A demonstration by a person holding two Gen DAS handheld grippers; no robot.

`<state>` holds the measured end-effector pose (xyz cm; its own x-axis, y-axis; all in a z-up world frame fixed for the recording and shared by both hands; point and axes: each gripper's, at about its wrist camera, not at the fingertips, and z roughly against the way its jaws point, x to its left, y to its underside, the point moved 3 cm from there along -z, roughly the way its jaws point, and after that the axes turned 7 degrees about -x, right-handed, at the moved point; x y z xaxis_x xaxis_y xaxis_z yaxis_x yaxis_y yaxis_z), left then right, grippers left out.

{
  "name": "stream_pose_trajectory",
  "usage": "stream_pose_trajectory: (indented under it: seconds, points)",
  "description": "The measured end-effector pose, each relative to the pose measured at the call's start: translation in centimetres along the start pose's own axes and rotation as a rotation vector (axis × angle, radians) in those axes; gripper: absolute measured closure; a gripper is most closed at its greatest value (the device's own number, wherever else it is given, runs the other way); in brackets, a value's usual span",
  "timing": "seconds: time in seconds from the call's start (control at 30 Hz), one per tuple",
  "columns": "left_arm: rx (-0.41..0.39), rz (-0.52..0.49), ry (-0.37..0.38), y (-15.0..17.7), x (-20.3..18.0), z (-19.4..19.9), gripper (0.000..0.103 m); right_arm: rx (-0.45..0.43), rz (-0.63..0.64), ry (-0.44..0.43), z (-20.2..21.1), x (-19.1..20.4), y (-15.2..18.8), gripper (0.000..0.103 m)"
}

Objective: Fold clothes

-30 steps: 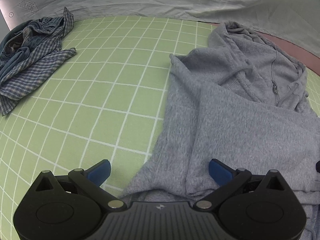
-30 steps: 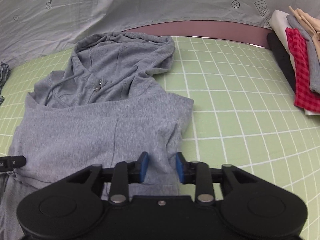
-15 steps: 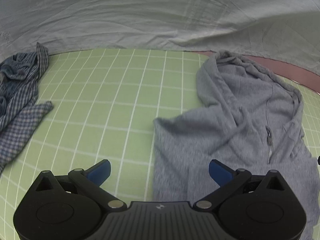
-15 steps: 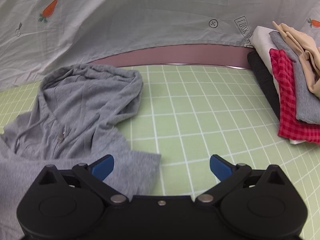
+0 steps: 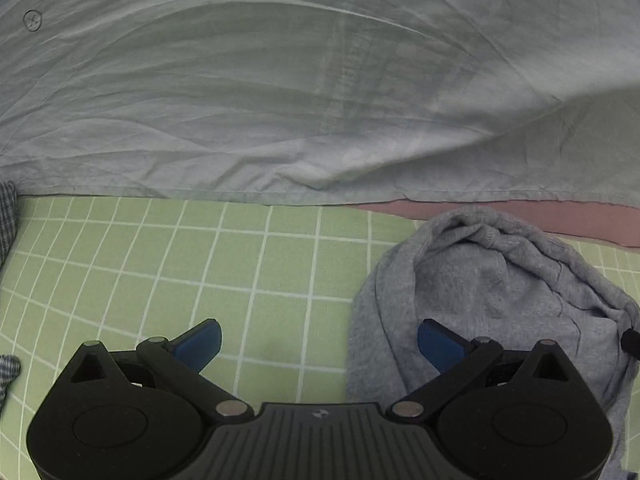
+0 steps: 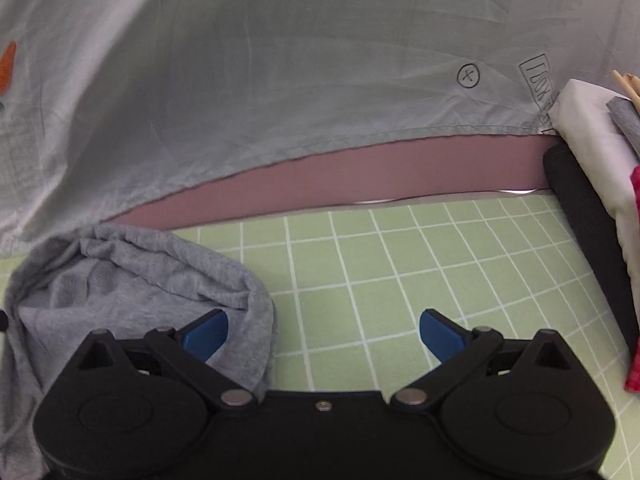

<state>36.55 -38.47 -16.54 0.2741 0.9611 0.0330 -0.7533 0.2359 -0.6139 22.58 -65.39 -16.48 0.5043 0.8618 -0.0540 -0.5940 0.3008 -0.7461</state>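
Observation:
A grey hoodie lies on the green grid mat; only its hood end shows, at the lower right of the left wrist view (image 5: 492, 280) and the lower left of the right wrist view (image 6: 132, 280). My left gripper (image 5: 320, 340) is open and empty, its right finger over the hood's left edge. My right gripper (image 6: 324, 334) is open and empty, its left finger over the hood's right edge. The hoodie's body is hidden below both views.
A pale grey printed sheet (image 5: 280, 100) hangs behind the mat (image 5: 160, 272), with a mauve strip (image 6: 360, 184) under its hem. A stack of folded clothes (image 6: 592, 184) stands at the right. A blue checked garment (image 5: 8, 216) lies at the far left edge.
Both grippers have moved forward along the hoodie toward its hood. The right gripper, nearly shut on the grey fabric a second ago, has opened and let go.

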Motion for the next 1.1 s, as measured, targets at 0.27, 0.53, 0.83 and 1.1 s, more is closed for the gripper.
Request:
stream_pose_trajectory:
  seconds: [0.27,0.53,0.83,1.1]
  points:
    - [-0.004,-0.055,-0.082,-0.6,0.5,-1.3,0.0,0.021,0.078,0.092,-1.0,-1.2,0.7,0.0]
    - [-0.088,-0.04,-0.026,-0.8,0.1,1.5,0.0,-0.006,0.089,0.129,0.5,-1.9,0.9,0.0]
    - [0.005,-0.059,-0.131,-1.3,-1.0,-2.4,0.0,0.006,0.122,0.125,-0.3,-1.8,0.9,0.0]
    - [-0.081,0.027,-0.163,-1.4,2.0,1.8,0.001,-0.056,0.118,0.113,1.6,-2.5,0.7,0.0]
